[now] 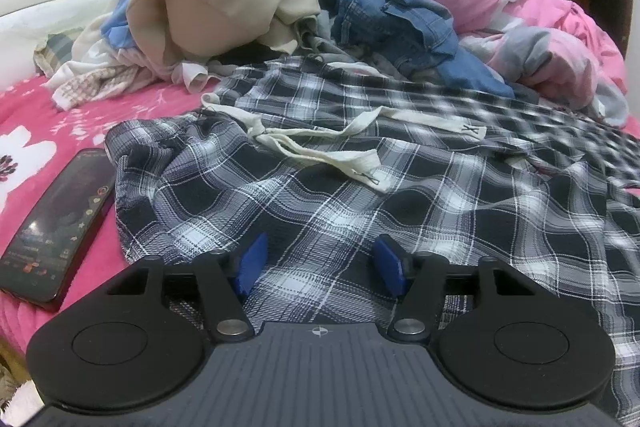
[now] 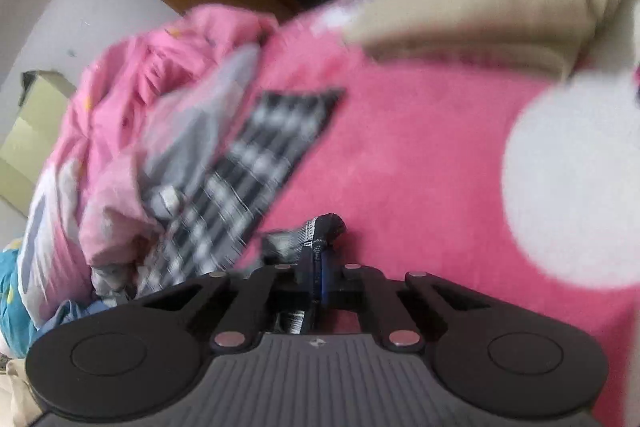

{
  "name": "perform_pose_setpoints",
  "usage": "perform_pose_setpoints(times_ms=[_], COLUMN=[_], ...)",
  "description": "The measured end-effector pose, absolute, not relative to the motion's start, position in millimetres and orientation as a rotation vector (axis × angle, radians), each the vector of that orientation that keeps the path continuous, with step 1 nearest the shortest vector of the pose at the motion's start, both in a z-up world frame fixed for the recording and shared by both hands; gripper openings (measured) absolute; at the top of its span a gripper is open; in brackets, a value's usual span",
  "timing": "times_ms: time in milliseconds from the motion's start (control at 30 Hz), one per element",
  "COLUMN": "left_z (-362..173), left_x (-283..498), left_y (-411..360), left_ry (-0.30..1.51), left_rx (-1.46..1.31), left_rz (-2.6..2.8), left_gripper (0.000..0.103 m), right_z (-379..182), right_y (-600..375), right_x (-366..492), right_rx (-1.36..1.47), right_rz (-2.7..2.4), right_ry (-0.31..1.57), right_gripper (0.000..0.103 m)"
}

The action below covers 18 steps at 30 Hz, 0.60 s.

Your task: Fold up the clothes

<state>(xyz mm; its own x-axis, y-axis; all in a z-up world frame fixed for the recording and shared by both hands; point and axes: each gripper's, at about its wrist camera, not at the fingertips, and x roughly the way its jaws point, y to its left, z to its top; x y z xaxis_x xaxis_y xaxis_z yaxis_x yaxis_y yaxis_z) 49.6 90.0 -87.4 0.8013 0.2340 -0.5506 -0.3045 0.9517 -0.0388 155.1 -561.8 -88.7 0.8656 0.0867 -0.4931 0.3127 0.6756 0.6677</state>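
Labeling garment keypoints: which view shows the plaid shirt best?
Left wrist. The plaid shirt lies spread across the pink bed, sharp near the camera, with its pale collar visible. The right wrist view is motion-blurred: only a stretched plaid strip, its end pinched in the shut right claw.

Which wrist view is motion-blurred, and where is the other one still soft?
Right wrist view: smeared nearly throughout, plaid garment and pink bedspread streaked; only the right gripper, shut on plaid cloth, stays sharp. Left wrist view: mostly crisp around the open left gripper and phone, with the plaid blurred at far right; fisheye bends the edges.
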Motion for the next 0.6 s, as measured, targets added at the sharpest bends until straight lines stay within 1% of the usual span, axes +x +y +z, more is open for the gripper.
perform_pose_setpoints(times_ms=[133, 233, 333, 433, 533, 600], left_z=[-87.6, -87.7, -87.4, -87.2, -86.8, -86.8], left_x=[50.9, 50.8, 50.6, 50.4, 50.6, 50.7], left_y=[88.1, 88.7, 89.3, 89.4, 88.8, 88.4], left_ry=[0.577, 0.578, 0.578, 0.58, 0.582, 0.582], left_rx=[-0.114, -0.113, -0.113, -0.115, -0.116, -0.114], left_rz=[0.291, 0.287, 0.283, 0.281, 0.282, 0.281], left_gripper=[0.06, 0.06, 0.06, 0.06, 0.06, 0.06], right_z=[-47.2, -34.1, -46.9, -69.4, -78.7, -74.9], right_y=[-566.2, -580.7, -596.8, -610.2, -615.5, -614.0], right_x=[110.6, 74.3, 52.1, 29.6, 9.5, -0.3], right_rx=[0.714, 0.681, 0.708, 0.799, 0.851, 0.849], right_rz=[-0.19, -0.249, -0.311, -0.358, -0.38, -0.376], right_ry=[0.363, 0.315, 0.351, 0.386, 0.373, 0.343], right_gripper=[0.003, 0.003, 0.003, 0.003, 0.003, 0.003])
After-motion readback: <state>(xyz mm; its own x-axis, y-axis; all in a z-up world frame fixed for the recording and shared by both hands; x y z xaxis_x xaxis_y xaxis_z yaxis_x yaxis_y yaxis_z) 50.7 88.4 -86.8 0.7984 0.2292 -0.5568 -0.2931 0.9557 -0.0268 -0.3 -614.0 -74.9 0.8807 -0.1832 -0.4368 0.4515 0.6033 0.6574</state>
